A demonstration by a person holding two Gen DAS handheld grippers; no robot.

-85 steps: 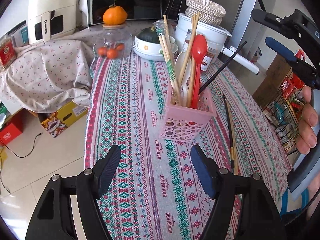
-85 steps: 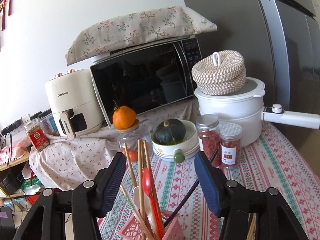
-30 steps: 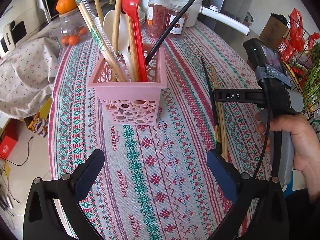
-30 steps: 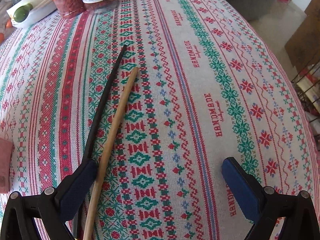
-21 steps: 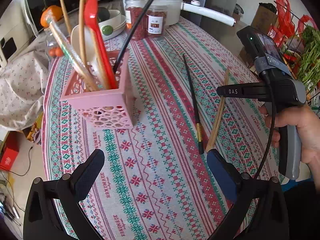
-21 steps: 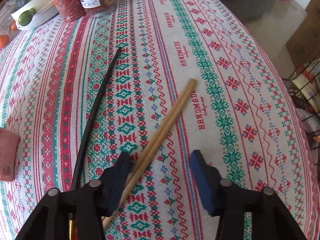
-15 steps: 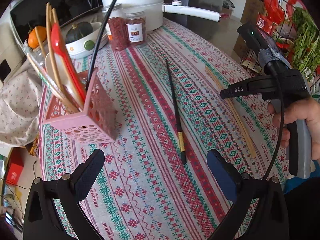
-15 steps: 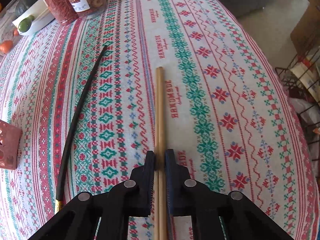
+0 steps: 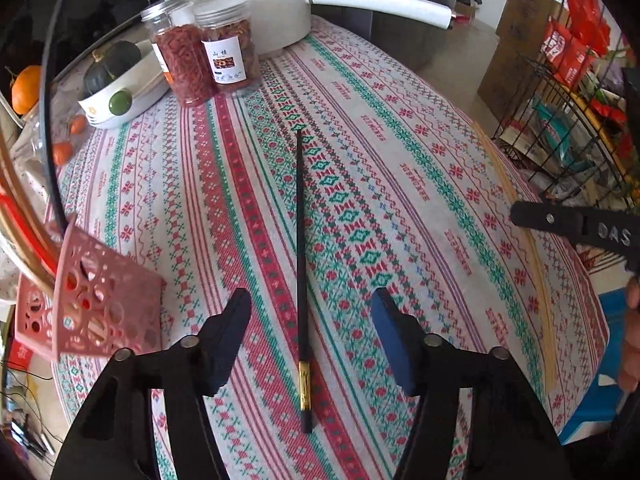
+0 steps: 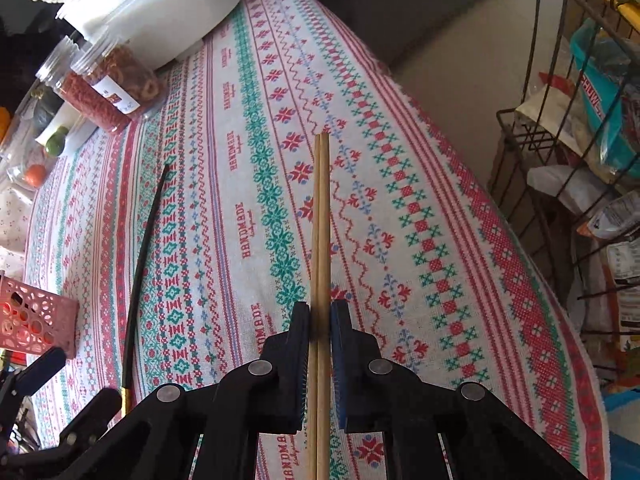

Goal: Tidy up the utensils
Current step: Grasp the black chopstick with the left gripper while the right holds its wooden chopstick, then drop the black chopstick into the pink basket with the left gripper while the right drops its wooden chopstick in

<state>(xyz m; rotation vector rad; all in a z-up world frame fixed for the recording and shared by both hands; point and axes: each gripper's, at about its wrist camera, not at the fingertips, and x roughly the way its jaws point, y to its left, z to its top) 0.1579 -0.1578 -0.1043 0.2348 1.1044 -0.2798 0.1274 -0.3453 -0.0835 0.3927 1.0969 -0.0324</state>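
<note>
My right gripper [image 10: 320,320] is shut on a pair of wooden chopsticks [image 10: 322,216] that point away over the patterned tablecloth [image 10: 420,208]. My left gripper [image 9: 310,316] is open, its fingers on either side of a black chopstick [image 9: 299,248] with a gold band that lies flat on the cloth. The black chopstick also shows in the right wrist view [image 10: 142,256]. A pink perforated utensil basket [image 9: 92,312] with several utensils in it stands at the left edge; its corner shows in the right wrist view [image 10: 32,320]. The right gripper's black body [image 9: 576,228] shows at the right of the left wrist view.
Two jars of dried goods [image 9: 204,56] and a white pot with a long handle [image 9: 256,4] stand at the far end. A bowl with a dark squash [image 9: 116,84] sits at the far left. A wire rack of packets [image 10: 580,128] stands off the table's right edge.
My right gripper closed on the wooden chopsticks and now holds them. My left gripper narrowed and moved right from the pink basket to straddle the black chopstick.
</note>
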